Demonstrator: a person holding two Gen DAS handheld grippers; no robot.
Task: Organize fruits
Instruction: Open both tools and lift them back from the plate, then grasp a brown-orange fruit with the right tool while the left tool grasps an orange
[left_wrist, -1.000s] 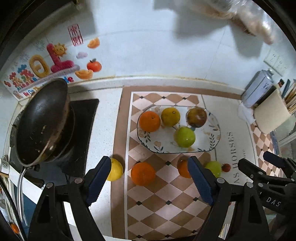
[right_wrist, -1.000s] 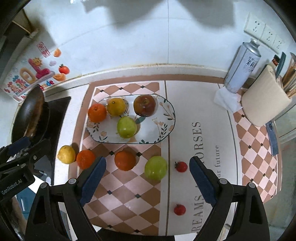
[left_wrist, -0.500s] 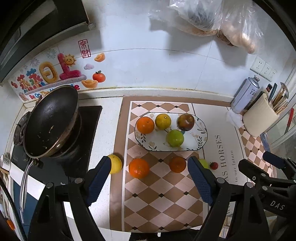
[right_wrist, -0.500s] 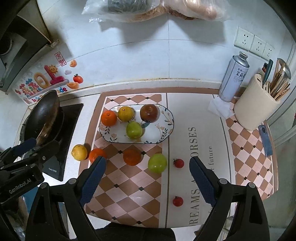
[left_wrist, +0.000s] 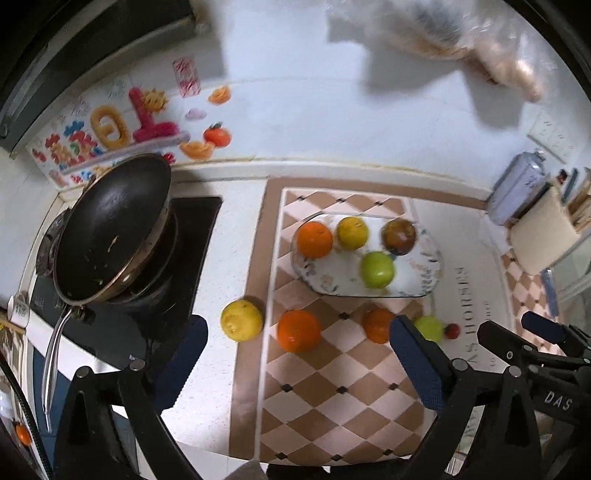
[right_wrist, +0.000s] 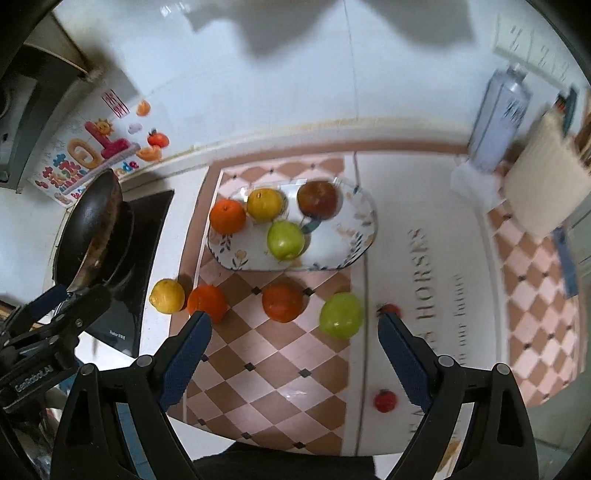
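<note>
Countertop (right_wrist: 177, 221) of pale stone is seen from above, covered in part by a checkered mat (right_wrist: 280, 362) printed with lettering. A black frying pan (left_wrist: 110, 229) is seated on the hob (left_wrist: 192, 236) at the left. An oval floral plate (right_wrist: 343, 243) is laid on the mat; four fruits are held in it — an orange (right_wrist: 227, 216), a yellow citrus (right_wrist: 264, 204), a dark red apple (right_wrist: 317, 199) and a green apple (right_wrist: 285, 240).

Loose fruit is ranged in a row in front of the plate: a lemon (right_wrist: 167, 296) off the mat's left edge, a second orange (right_wrist: 207, 302) just beside it, a third orange (right_wrist: 282, 302), a second green apple (right_wrist: 340, 314), then a cherry tomato (right_wrist: 388, 308). Another cherry tomato (right_wrist: 385, 401) is found nearer the camera, well apart from the row.

The left gripper (left_wrist: 295, 365) is held above the lemon and the second orange, its jaws opening — nothing is between them. The right gripper (right_wrist: 295, 358) is held wide, nothing gripped.
</note>
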